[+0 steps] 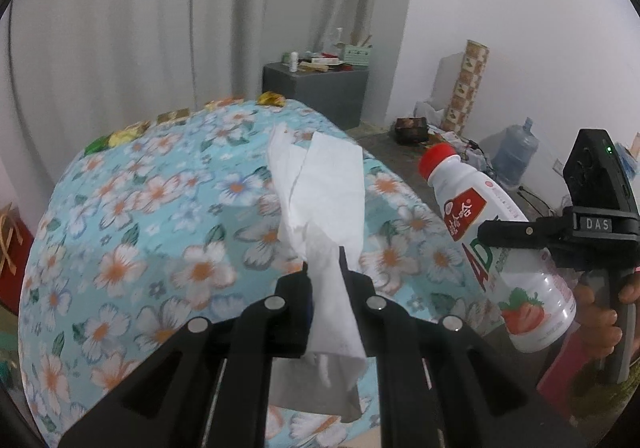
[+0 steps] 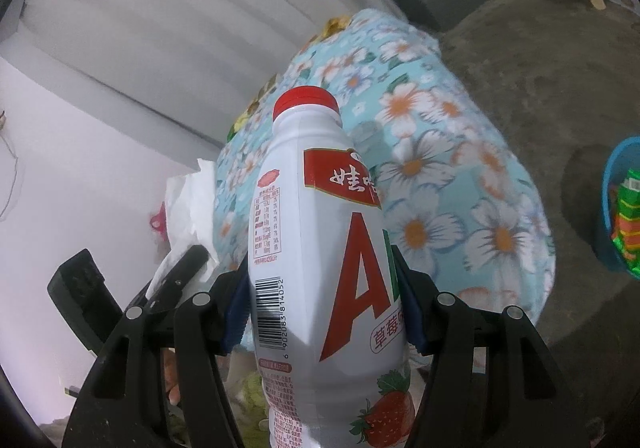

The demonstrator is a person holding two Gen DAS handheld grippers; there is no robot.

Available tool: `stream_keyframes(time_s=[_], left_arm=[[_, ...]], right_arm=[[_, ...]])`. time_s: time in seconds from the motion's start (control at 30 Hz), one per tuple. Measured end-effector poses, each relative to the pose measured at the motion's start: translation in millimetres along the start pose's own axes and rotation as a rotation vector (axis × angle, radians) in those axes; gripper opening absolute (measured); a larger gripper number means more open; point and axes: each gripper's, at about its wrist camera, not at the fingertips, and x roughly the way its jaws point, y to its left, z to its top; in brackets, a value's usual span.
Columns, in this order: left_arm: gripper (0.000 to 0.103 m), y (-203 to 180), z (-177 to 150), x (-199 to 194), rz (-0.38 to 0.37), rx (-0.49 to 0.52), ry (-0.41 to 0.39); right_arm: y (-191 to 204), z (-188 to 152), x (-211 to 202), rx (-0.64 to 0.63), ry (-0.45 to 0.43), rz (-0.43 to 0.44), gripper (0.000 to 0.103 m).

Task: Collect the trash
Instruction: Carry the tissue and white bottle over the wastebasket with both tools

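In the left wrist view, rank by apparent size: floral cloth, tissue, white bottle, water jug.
1. floral cloth
2. tissue and white bottle: look alike, both close to the camera, so unranked
3. water jug, smallest, but far off

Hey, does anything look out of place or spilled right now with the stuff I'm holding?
Nothing looks spilled or damaged. The left gripper pinches a crumpled tissue, and the right gripper clamps a white bottle, red cap on. Loose candy wrappers line the far edge of the flowered cloth.
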Motion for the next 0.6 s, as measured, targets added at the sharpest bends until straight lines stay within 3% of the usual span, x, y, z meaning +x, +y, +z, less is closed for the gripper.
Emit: stream_keyframes(time_s=[0.23, 0.37, 0.6], left_arm=[[0.008, -28.1, 21.5, 17.7, -0.079, 0.047, 0.010], [0.008, -50.8, 42.4, 37.7, -0.169, 0.065, 0.028], [0.009, -118.9, 70.6, 102.1, -0.376, 0.075, 0.174]], right_arm=[[-26.1, 8.2, -33.7, 0.061, -0.071, -0.037, 0.058], [-57.8, 14.4, -78.5, 0.142, -0.182, -0.115, 0.058], [-136.1, 6.7, -147.8, 0.358, -0.328, -0.265, 0.058]])
